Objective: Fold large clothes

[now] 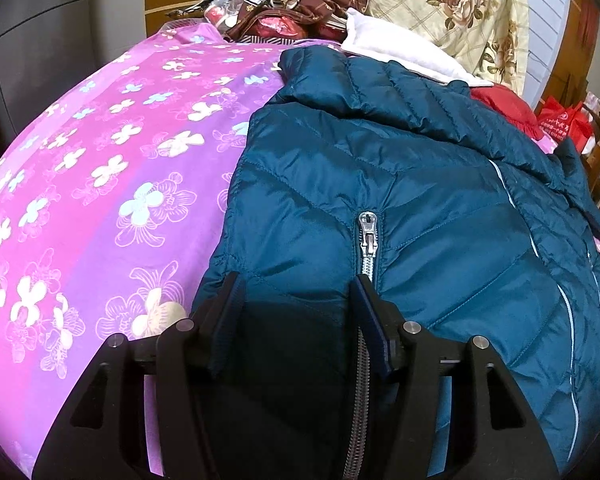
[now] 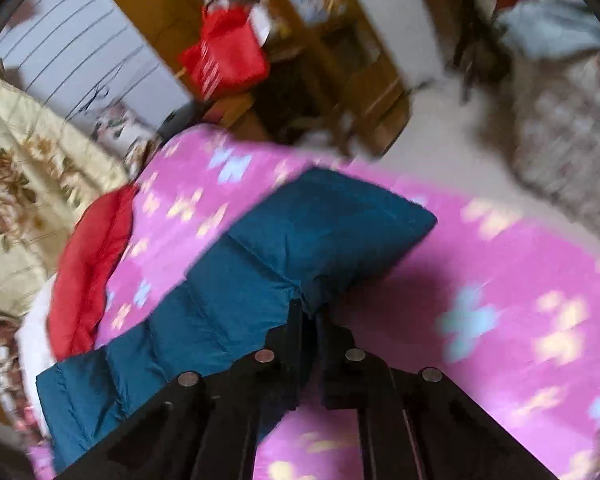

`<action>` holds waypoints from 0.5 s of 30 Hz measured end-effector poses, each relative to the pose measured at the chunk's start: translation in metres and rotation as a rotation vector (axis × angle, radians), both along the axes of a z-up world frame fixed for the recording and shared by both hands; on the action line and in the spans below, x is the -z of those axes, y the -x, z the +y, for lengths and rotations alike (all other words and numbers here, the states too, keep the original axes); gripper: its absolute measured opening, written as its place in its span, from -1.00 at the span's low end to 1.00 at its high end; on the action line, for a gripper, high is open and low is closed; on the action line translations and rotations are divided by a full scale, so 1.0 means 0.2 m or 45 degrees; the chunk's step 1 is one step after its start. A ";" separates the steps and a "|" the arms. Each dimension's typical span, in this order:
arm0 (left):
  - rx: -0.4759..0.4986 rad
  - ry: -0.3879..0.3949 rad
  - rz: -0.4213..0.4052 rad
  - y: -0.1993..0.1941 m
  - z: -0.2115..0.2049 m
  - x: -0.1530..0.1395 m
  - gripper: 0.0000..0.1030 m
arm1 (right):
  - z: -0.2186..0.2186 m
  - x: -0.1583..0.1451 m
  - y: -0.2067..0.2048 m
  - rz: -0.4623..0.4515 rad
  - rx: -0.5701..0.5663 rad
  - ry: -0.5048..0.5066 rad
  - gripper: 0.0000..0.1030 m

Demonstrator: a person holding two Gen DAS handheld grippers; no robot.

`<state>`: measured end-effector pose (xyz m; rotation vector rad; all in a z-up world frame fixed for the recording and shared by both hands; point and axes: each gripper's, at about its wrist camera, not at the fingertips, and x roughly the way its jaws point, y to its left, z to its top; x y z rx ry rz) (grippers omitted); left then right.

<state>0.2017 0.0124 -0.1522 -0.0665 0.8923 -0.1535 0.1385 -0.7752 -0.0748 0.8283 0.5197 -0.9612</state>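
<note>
A teal quilted jacket (image 1: 400,168) lies on a bed with a pink flowered sheet (image 1: 100,184), its silver zipper pull (image 1: 368,232) facing me. My left gripper (image 1: 296,292) stands over the jacket's lower front, open about halfway. Shadowed teal fabric and the zipper lie between its fingers; the pads do not visibly pinch it. The right wrist view is blurred. There my right gripper (image 2: 309,308) is shut on the edge of the jacket's sleeve (image 2: 300,232), which stretches across the sheet (image 2: 480,280).
A red garment (image 1: 504,104) (image 2: 88,264) and a white cloth (image 1: 392,48) lie beyond the jacket. A cream rose-print quilt (image 1: 452,12) and piled fabrics are at the bed's head. A red bag (image 2: 224,56) and wooden furniture (image 2: 340,60) stand beside the bed.
</note>
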 end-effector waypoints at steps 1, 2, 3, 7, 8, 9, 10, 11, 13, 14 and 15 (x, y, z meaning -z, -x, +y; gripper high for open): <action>0.000 0.005 0.000 0.00 0.00 0.00 0.08 | 0.00 -0.04 0.03 0.004 0.010 0.018 -0.92; 0.001 0.012 0.000 0.00 0.00 0.00 0.08 | 0.00 -0.08 0.05 0.011 0.011 0.038 -0.93; 0.000 0.016 0.000 0.00 0.01 0.00 0.08 | 0.03 -0.16 0.06 0.029 0.004 0.080 -0.93; 0.005 0.050 -0.001 0.00 0.03 0.00 0.14 | 0.21 -0.44 0.00 0.057 -0.054 0.242 -0.93; 0.011 0.067 -0.001 0.00 0.03 0.00 0.16 | 0.29 -0.54 -0.03 0.051 -0.088 0.291 -0.93; 0.011 0.072 -0.002 0.00 0.03 0.00 0.16 | 0.36 -0.62 -0.07 0.045 -0.118 0.329 -0.93; 0.011 0.080 -0.003 0.00 0.04 0.00 0.16 | 0.43 -0.69 -0.10 0.036 -0.147 0.358 -0.93; 0.011 0.086 -0.004 0.00 0.04 0.00 0.16 | 0.52 -0.78 -0.15 0.015 -0.195 0.388 -0.93; 0.008 0.108 -0.008 0.01 0.05 -0.01 0.16 | 0.74 -0.92 -0.24 -0.030 -0.304 0.435 -0.93; 0.007 0.119 -0.011 0.01 0.05 -0.01 0.16 | 0.83 -0.95 -0.28 -0.046 -0.338 0.470 -0.93; 0.003 0.134 -0.015 0.02 0.06 -0.01 0.16 | 0.95 -1.01 -0.33 -0.054 -0.402 0.503 -0.93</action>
